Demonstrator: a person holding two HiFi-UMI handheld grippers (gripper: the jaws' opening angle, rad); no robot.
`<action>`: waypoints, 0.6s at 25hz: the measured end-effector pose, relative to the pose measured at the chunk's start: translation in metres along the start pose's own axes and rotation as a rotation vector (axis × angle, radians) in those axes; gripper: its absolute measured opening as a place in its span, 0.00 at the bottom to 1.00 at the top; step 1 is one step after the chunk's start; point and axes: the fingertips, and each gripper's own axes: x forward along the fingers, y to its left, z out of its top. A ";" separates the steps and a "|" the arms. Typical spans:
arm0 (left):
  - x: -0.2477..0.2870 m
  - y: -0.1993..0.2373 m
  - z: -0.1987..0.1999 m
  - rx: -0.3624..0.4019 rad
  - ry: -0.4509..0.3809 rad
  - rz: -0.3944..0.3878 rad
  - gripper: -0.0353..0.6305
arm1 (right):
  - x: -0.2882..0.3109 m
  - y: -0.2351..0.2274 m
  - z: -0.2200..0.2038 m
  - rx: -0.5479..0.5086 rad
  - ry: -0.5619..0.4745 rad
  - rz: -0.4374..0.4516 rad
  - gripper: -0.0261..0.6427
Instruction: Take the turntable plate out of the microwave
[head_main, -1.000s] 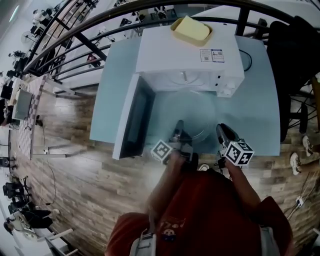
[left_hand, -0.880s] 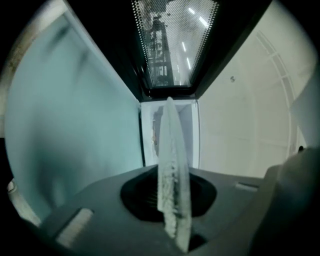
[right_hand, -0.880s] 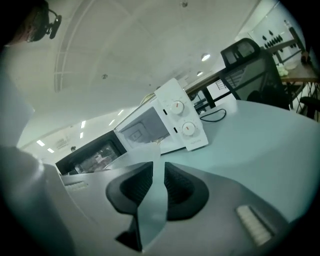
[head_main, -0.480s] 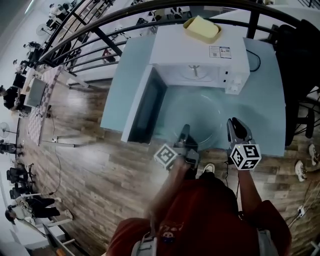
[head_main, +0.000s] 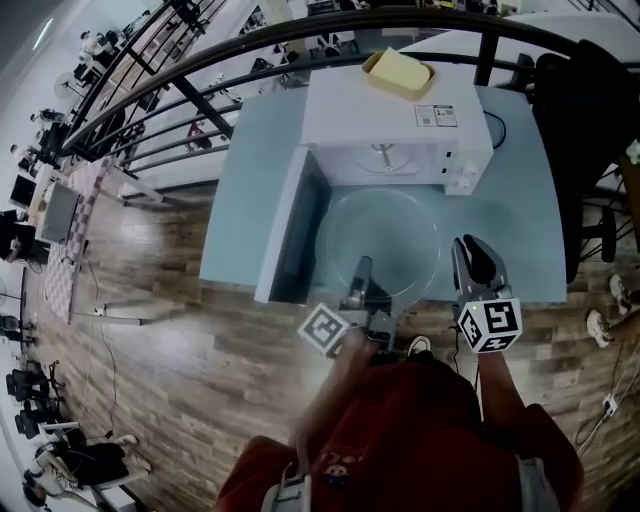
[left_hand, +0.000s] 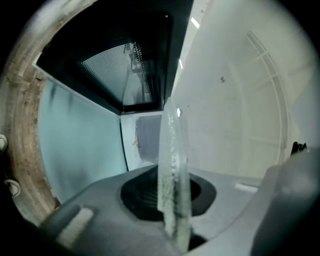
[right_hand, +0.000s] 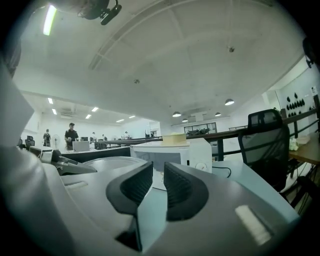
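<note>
The clear glass turntable plate (head_main: 380, 240) hangs level in front of the open white microwave (head_main: 395, 120), out of its cavity and above the table. My left gripper (head_main: 360, 272) is shut on the plate's near rim. In the left gripper view the plate (left_hand: 172, 165) stands edge-on between the jaws of that gripper (left_hand: 172, 200). My right gripper (head_main: 470, 255) is to the right of the plate and apart from it. In the right gripper view its jaws (right_hand: 159, 187) show a narrow gap with nothing in it, with the plate (right_hand: 107, 162) to its left.
The microwave door (head_main: 290, 235) stands swung open at the left of the plate. A yellow container (head_main: 398, 72) lies on top of the microwave. The pale blue table (head_main: 520, 230) ends just before me. A black chair (head_main: 590, 110) is at the right, a dark railing behind.
Both grippers have risen. The plate has come up with the left gripper and now looks larger in the head view. The right gripper has rolled.
</note>
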 end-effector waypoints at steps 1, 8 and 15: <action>0.000 -0.005 0.003 0.000 0.004 -0.012 0.09 | 0.000 0.003 0.004 -0.004 -0.009 -0.008 0.13; -0.005 -0.031 0.020 0.017 0.028 -0.072 0.09 | -0.005 0.024 0.018 -0.036 -0.048 -0.051 0.13; -0.013 -0.042 0.029 0.014 0.039 -0.089 0.09 | -0.008 0.036 0.028 -0.052 -0.069 -0.063 0.13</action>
